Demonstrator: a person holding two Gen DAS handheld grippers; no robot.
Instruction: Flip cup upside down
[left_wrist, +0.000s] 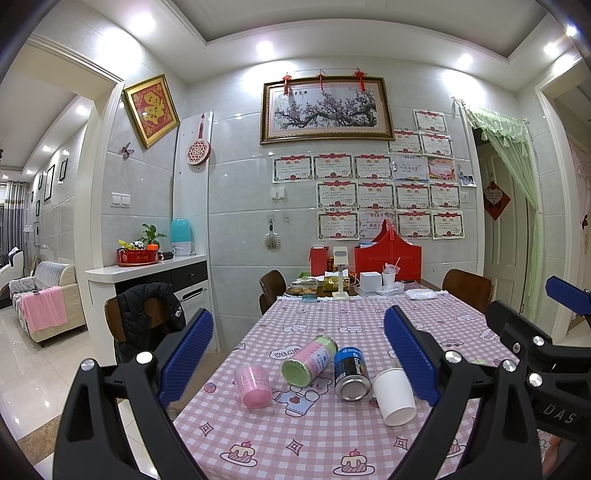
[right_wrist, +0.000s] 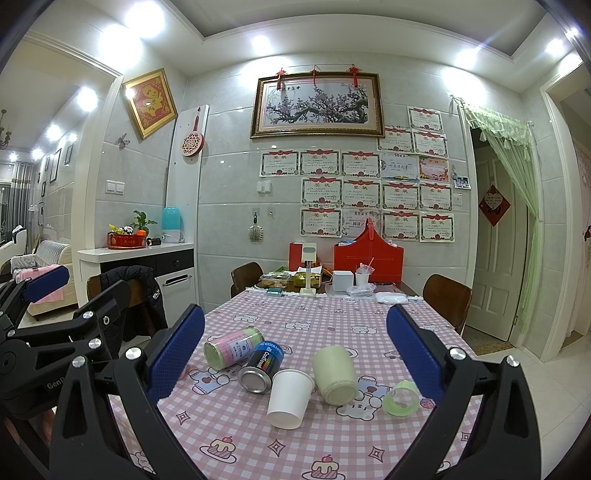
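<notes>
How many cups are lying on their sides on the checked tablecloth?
3: a pink cup far left, a white paper cup in the middle, and a pale green cup right of it. Others may be hidden in the far clutter.

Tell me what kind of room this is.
Most likely a home dining room: a dining table under a pink checked cloth with wooden chairs around it, award certificates taped to the tiled wall, and a sofa through the doorway.

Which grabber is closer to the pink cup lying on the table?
Left. The pink cup lies just ahead of the left gripper, beside its left finger. The right gripper is farther right, in front of the white paper cup; its view misses the pink cup.
</notes>
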